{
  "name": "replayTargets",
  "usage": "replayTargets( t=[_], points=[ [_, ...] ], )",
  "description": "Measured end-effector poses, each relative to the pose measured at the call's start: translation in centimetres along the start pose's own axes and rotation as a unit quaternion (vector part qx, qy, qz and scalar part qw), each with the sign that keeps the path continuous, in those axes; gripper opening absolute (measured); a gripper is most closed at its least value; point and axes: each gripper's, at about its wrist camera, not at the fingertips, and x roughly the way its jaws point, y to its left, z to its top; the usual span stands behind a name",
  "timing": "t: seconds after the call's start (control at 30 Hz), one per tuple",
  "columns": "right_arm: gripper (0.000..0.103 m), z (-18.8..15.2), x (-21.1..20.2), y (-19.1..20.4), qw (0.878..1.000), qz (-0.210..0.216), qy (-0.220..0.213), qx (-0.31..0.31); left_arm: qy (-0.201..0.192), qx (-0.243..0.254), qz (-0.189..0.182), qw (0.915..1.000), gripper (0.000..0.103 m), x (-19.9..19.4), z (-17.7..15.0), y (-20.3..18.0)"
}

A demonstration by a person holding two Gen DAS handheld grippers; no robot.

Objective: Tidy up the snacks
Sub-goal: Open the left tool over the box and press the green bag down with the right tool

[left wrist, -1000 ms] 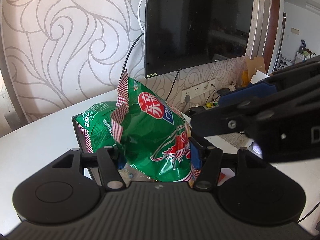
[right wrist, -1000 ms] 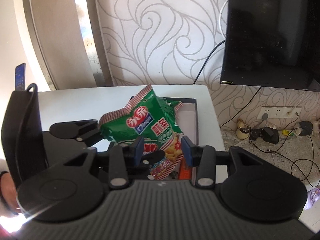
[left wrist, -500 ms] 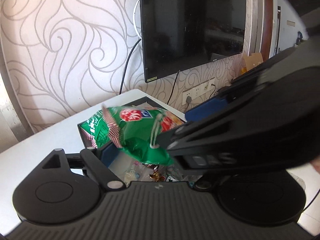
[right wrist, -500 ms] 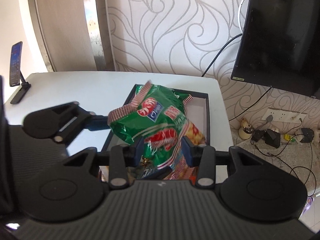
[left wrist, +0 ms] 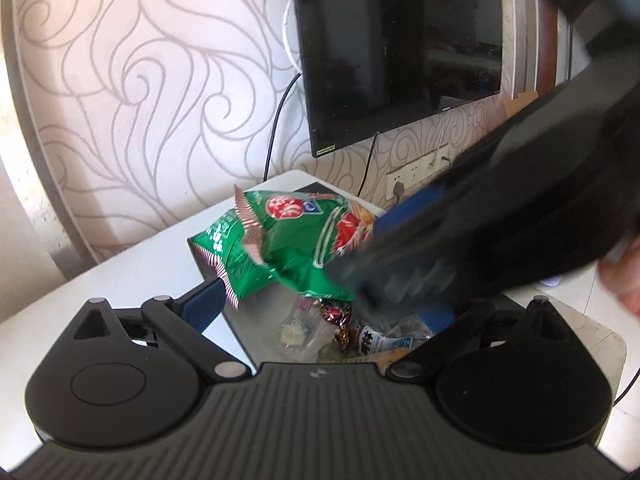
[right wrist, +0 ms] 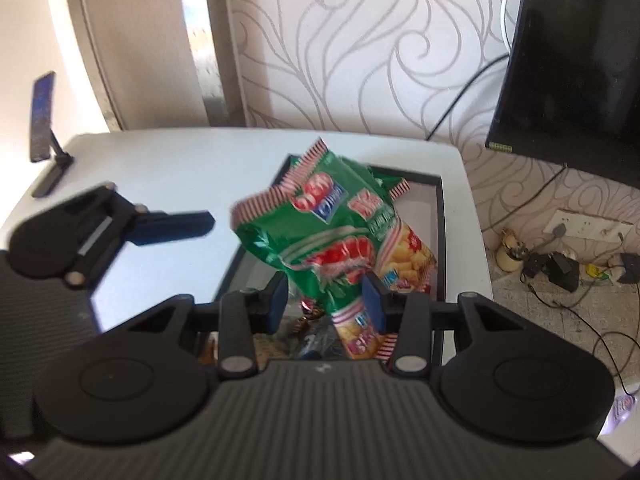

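While right tongs pinch the green bag, left tongs gape.

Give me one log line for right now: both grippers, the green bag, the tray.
left gripper: open, just released | right gripper: shut on green snack bag | bag: above black tray | tray: candies inside

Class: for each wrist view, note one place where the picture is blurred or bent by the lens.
Left wrist view: the black right gripper crossing in front is smeared by blur, and the wall-mounted dark television leans. Right wrist view: the green crinkly snack bag is softly blurred, and the white table edge bows.
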Motion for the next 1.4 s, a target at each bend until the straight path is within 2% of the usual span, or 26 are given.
replayTargets(
  t=[0.13,0.3,0.43,0.57,0.7,0.83,0.93,1.0,1.1,1.23,1.4],
  points=[
    [0.043,1.3,-0.7,-0.7,0.999,-0.020,-0.044,0.007,0.005,-0.014,0.009,0.9999,0.102,0.1,-0.3,0.1],
    [0.044,1.7,2.0,-1.2,0.999,-0.030,-0.019,-0.009,0.010,-0.033,0.018,0.9992,0.102,0.0,-0.6,0.0],
    [0.044,1.5,2.9,-0.7,0.999,-0.021,-0.005,-0.032,0.003,-0.044,0.024,0.9987,0.102,-0.2,-0.7,-0.6],
    [0.046,1.4,3.1,-0.6,0.999,-0.010,0.001,-0.046,-0.002,-0.076,0.021,0.9969,0.102,-0.1,-0.6,-0.6],
    [0.051,1.1,3.3,-0.4,0.997,0.009,0.008,-0.070,-0.001,-0.081,0.042,0.9958,0.102,0.2,-0.2,-1.2],
    [0.050,1.3,3.0,-0.7,0.997,0.020,0.004,-0.071,0.003,-0.084,0.075,0.9936,0.102,0.4,-0.1,-1.6],
    [0.050,1.2,2.0,-0.6,0.997,0.024,-0.004,-0.069,0.006,-0.067,0.100,0.9927,0.102,0.4,-0.3,-2.0],
    [0.050,0.9,0.8,-0.2,0.997,0.021,-0.013,-0.071,0.014,-0.068,0.084,0.9940,0.102,0.3,-0.4,-1.6],
    [0.050,0.5,-0.8,0.3,0.998,0.009,-0.027,-0.053,0.005,-0.065,0.062,0.9960,0.102,-0.7,-0.8,-0.9],
    [0.050,-0.3,-3.2,1.5,0.998,-0.023,-0.047,-0.030,-0.006,-0.066,0.059,0.9960,0.103,-2.0,-0.9,-0.1],
    [0.050,-2.3,-6.2,3.8,0.995,-0.065,-0.066,0.028,-0.013,-0.032,0.041,0.9986,0.103,-4.0,-1.7,0.8]
  ],
)
